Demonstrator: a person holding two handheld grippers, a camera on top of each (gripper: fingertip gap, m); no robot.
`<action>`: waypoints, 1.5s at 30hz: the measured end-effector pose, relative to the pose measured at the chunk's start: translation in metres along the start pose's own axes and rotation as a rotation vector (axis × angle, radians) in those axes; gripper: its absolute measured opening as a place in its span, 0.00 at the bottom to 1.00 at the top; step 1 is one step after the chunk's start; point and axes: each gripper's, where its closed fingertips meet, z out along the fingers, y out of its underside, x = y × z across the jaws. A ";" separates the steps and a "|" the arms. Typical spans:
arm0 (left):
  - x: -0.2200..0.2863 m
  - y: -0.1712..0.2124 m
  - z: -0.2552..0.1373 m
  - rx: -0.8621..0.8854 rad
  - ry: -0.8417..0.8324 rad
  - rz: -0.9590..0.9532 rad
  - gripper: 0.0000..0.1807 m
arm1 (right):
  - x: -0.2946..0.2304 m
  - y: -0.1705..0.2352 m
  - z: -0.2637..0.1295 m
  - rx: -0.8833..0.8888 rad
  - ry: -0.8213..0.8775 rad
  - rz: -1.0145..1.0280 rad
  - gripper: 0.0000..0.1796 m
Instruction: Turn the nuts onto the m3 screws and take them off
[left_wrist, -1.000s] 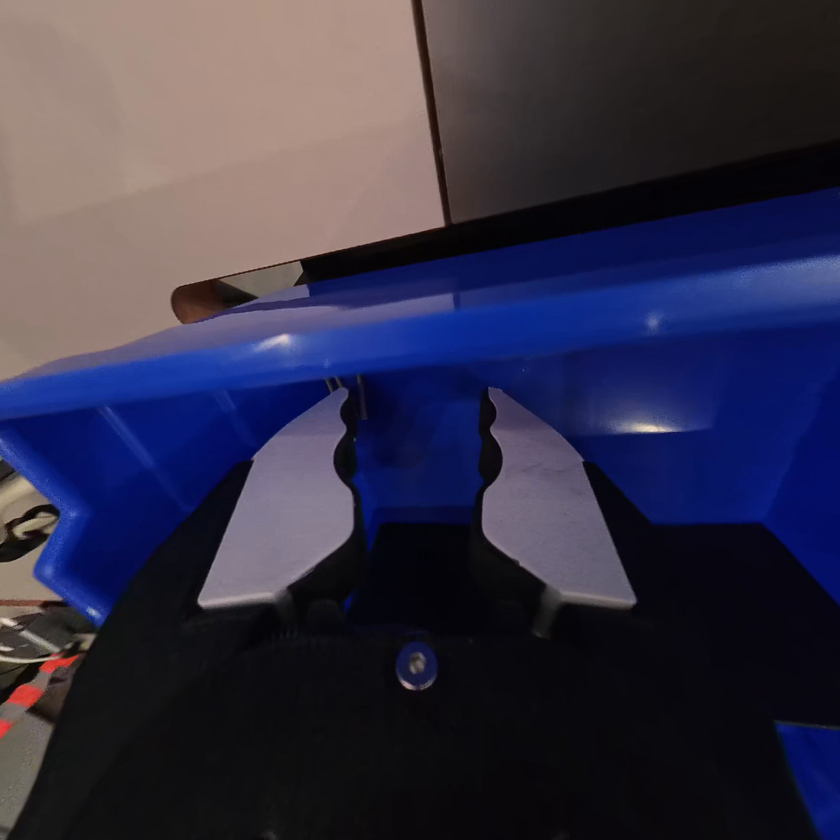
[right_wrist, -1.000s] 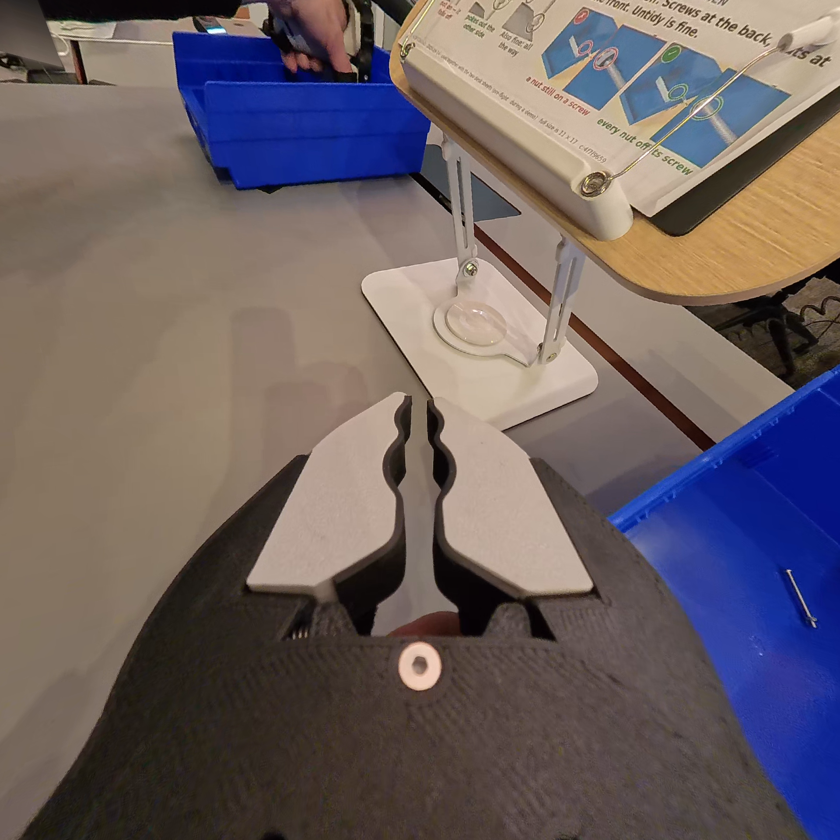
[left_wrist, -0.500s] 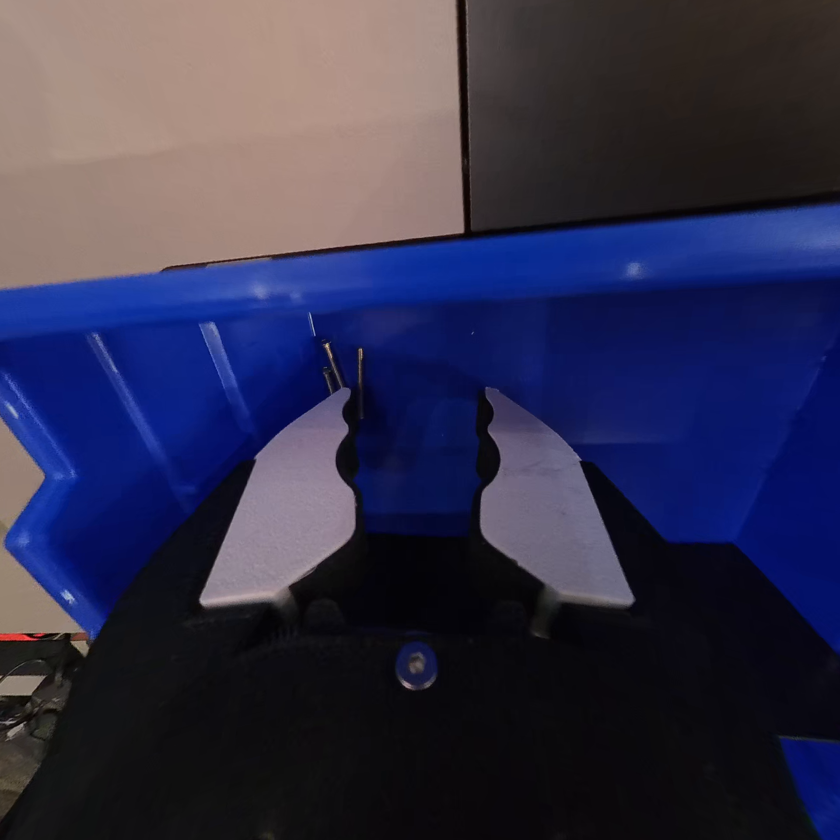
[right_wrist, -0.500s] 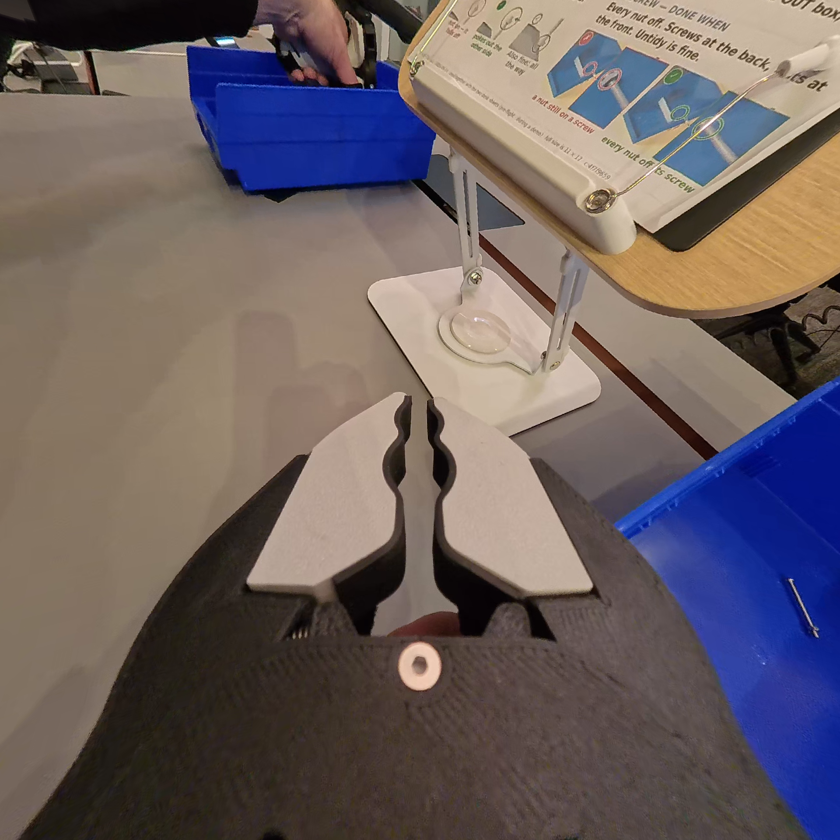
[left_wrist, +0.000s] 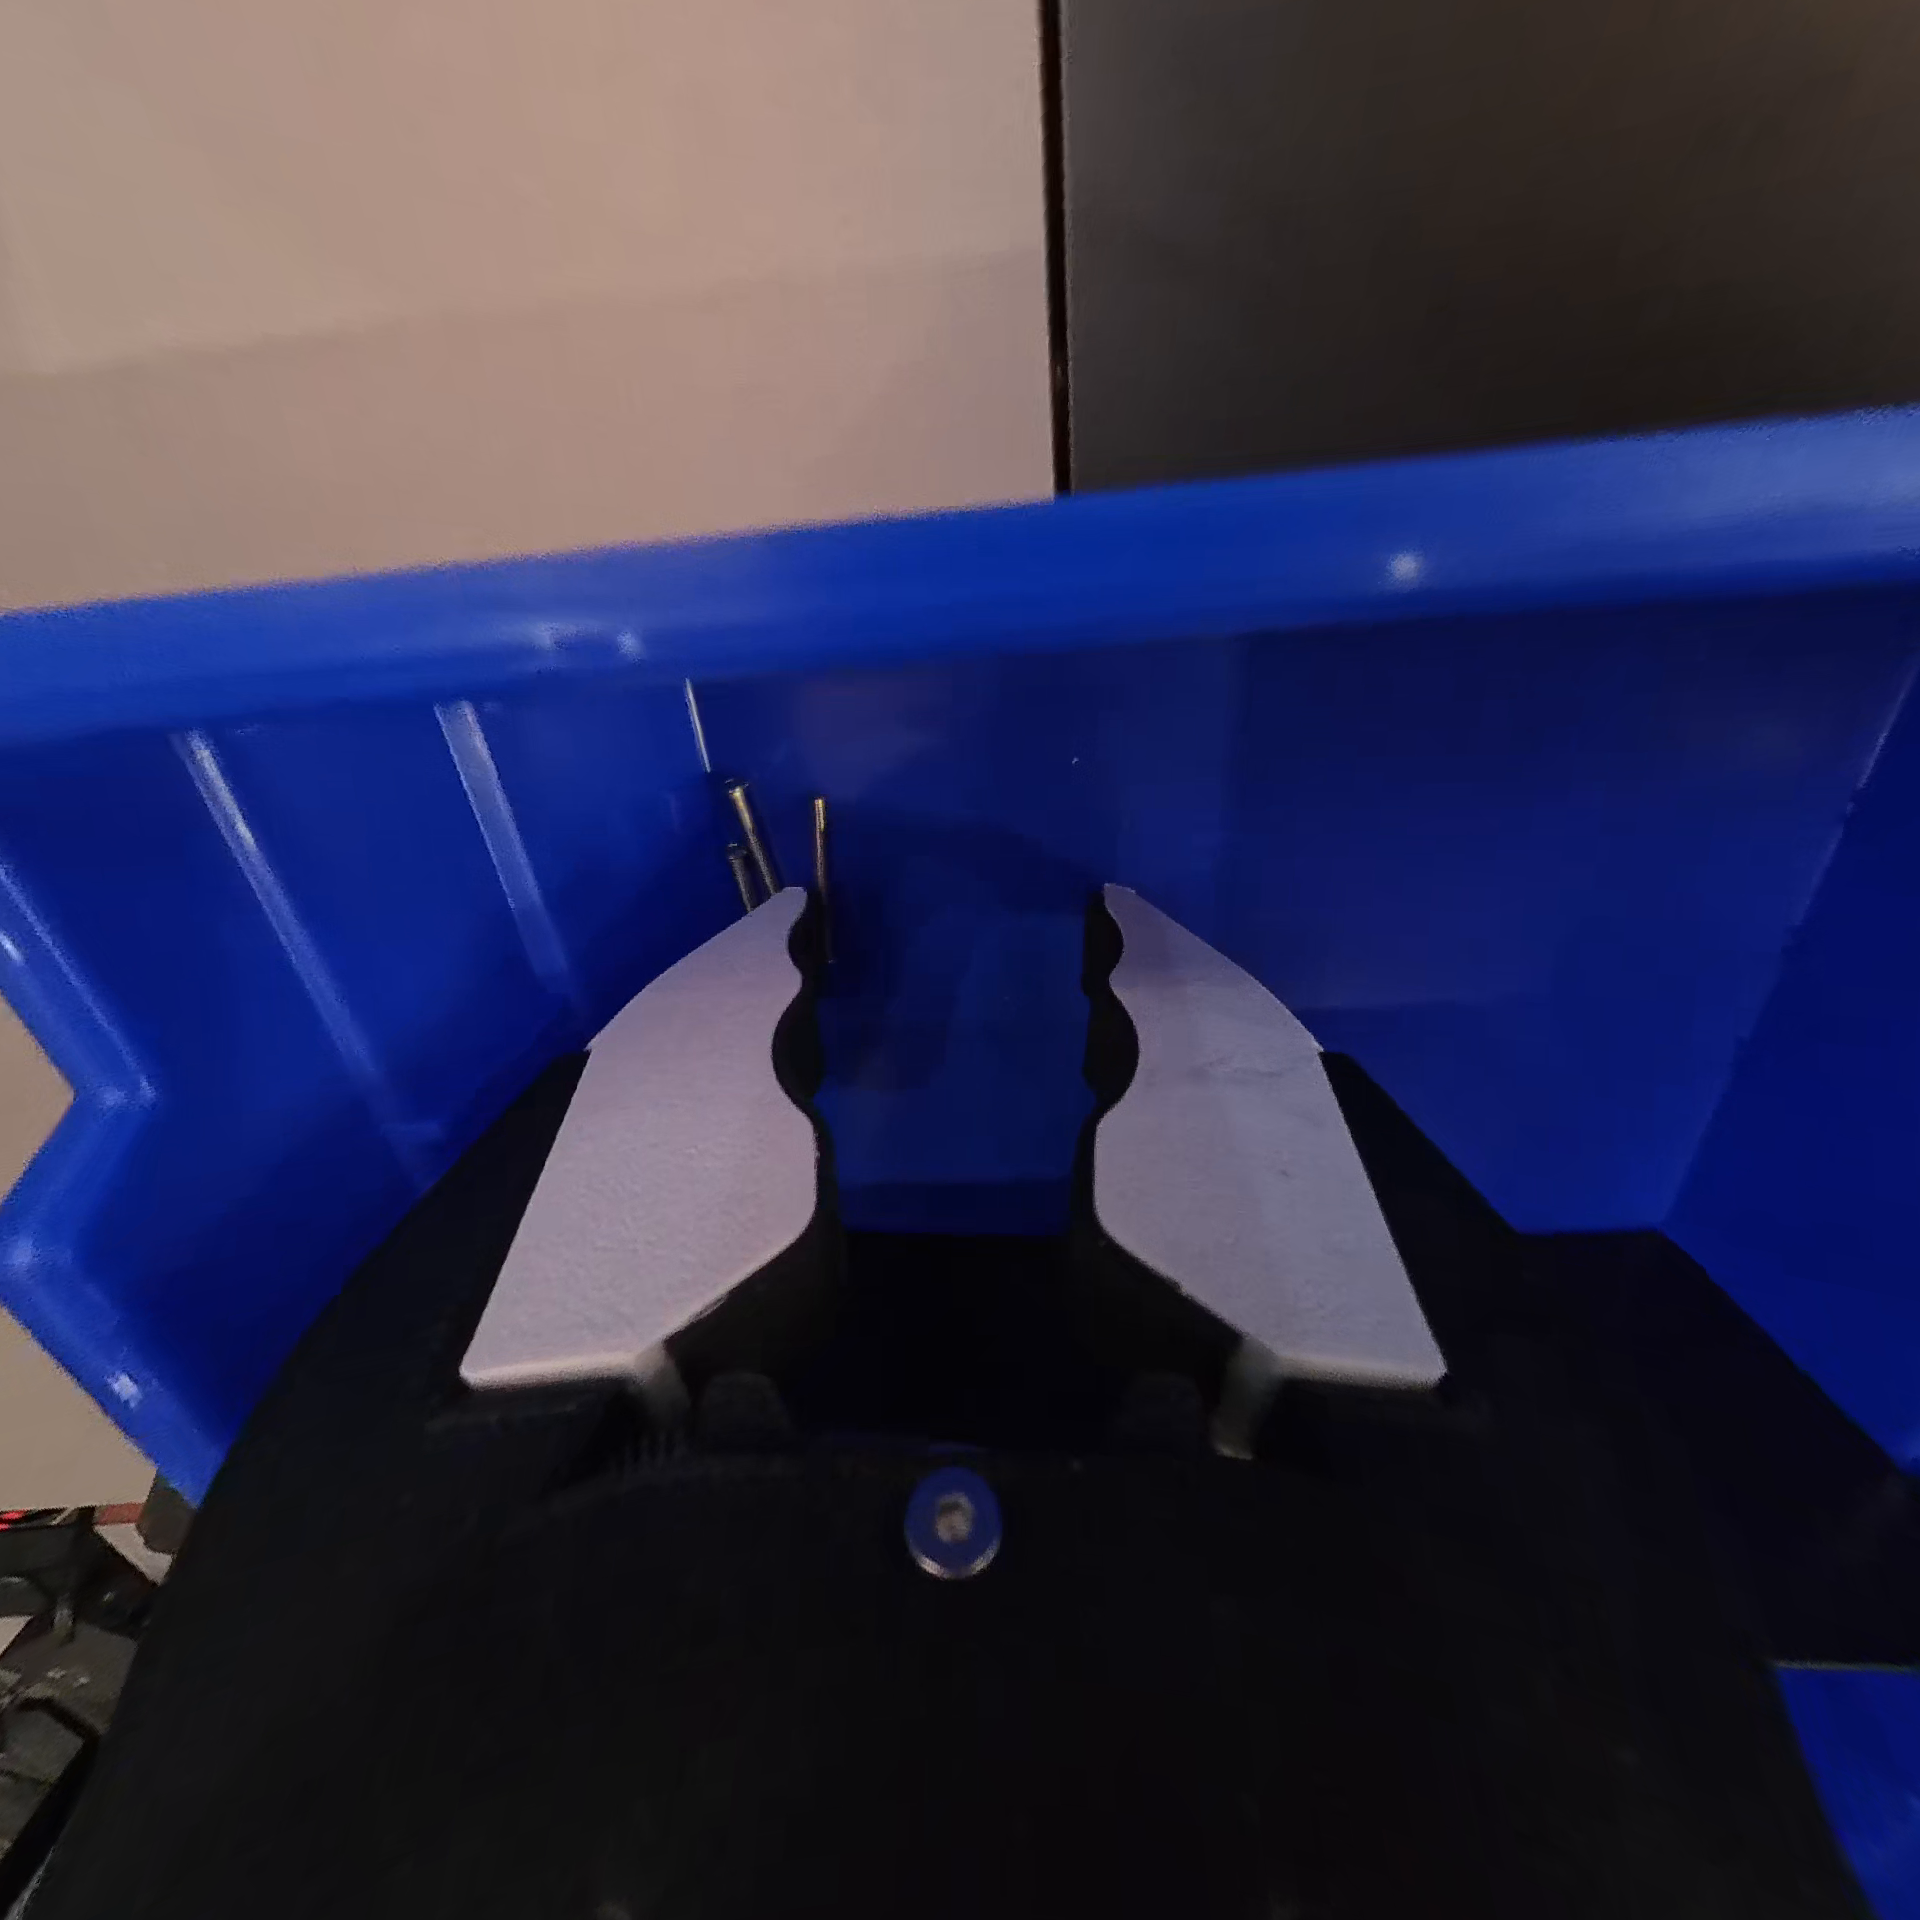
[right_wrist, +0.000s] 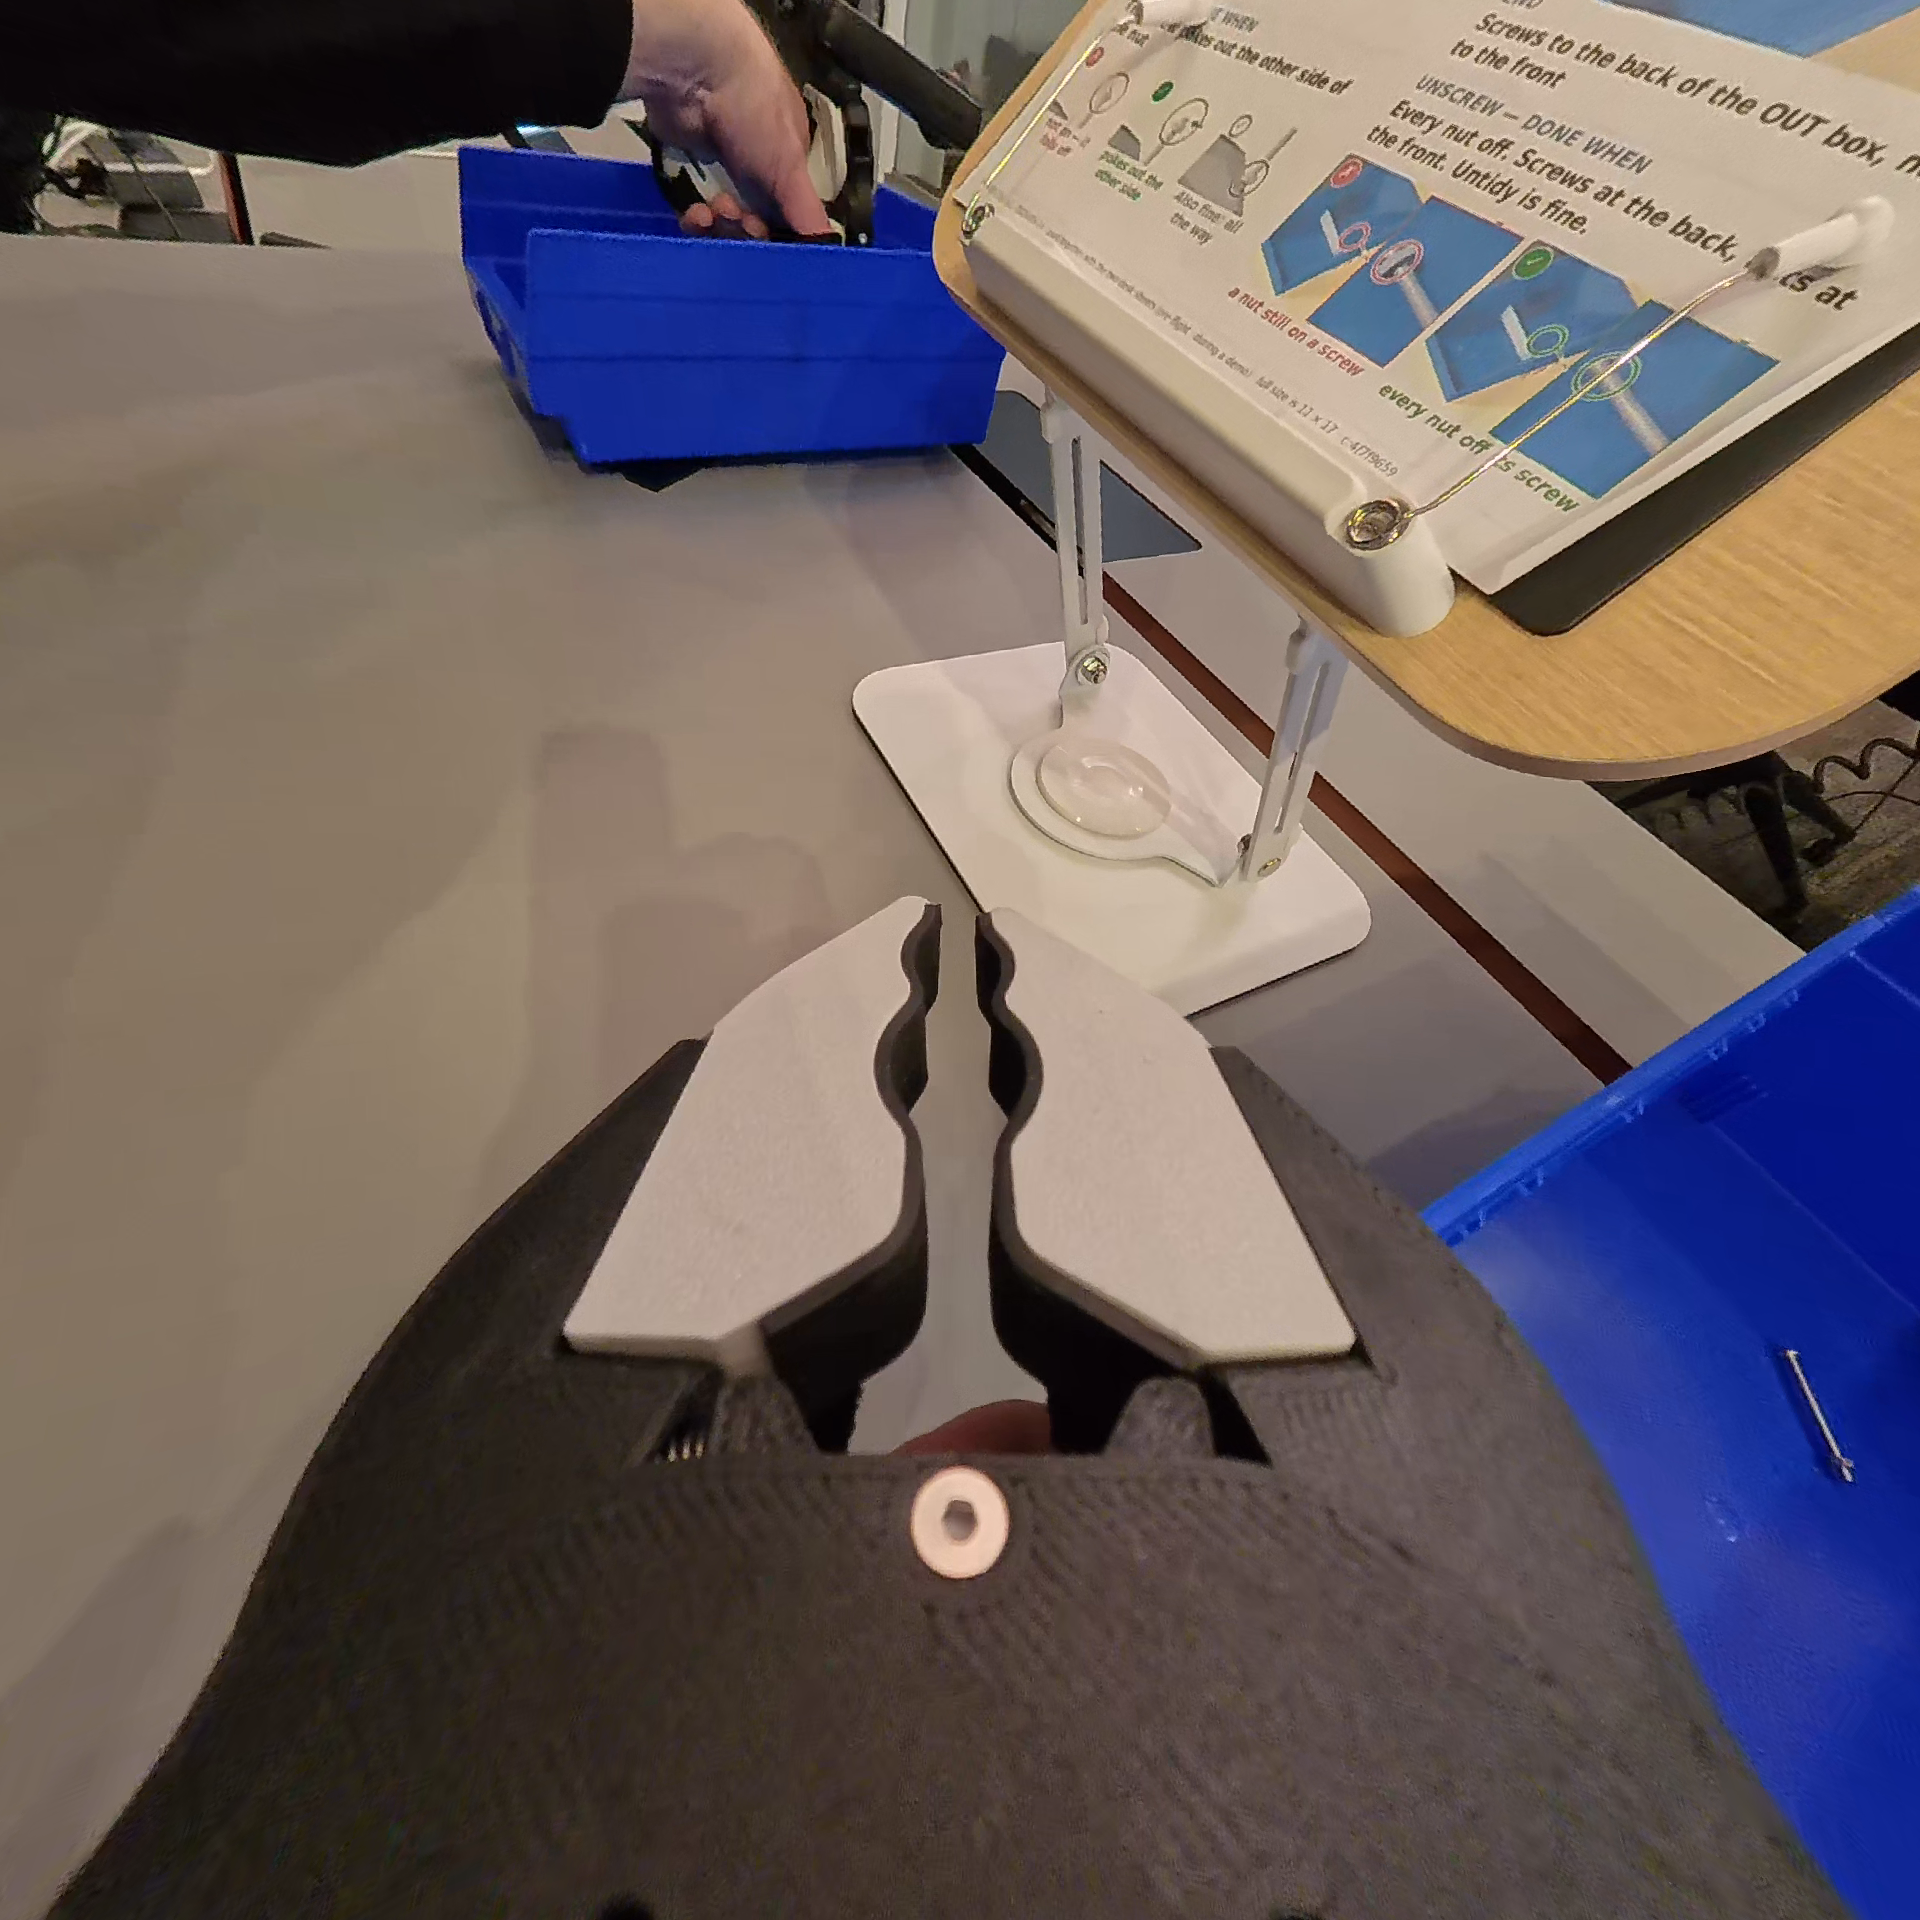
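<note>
Left tool (left_wrist: 951, 914) reaches, spread, into the blue bin (left_wrist: 1455, 790) near screws (left_wrist: 753, 842).

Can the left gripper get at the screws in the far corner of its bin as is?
Probably yes. The left gripper is open inside the blue bin, and the screws lie just ahead of its left fingertip with nothing between, though tight against the wall.

In the left wrist view the blue plastic bin (left_wrist: 1351, 582) has levelled out from its earlier slant, its rim now running almost straight across the middle of the frame. Three thin metal screws (left_wrist: 753, 842), barely showing a second ago, now stand clear above the left fingertip. In the right wrist view the far blue bin (right_wrist: 748, 343) and the person's hand (right_wrist: 727, 135) sit lower and further right in the upper part of the frame.
</note>
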 end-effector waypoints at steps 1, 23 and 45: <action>0.000 0.000 0.000 0.005 0.004 0.002 0.26 | 0.000 0.000 0.000 0.001 0.001 0.002 0.04; 0.013 -0.002 -0.005 0.043 0.097 0.085 0.02 | -0.001 0.007 0.008 -0.026 -0.002 0.002 0.04; 0.248 0.150 -0.173 0.439 0.322 0.731 0.00 | -0.018 0.003 0.014 -0.021 -0.052 -0.029 0.04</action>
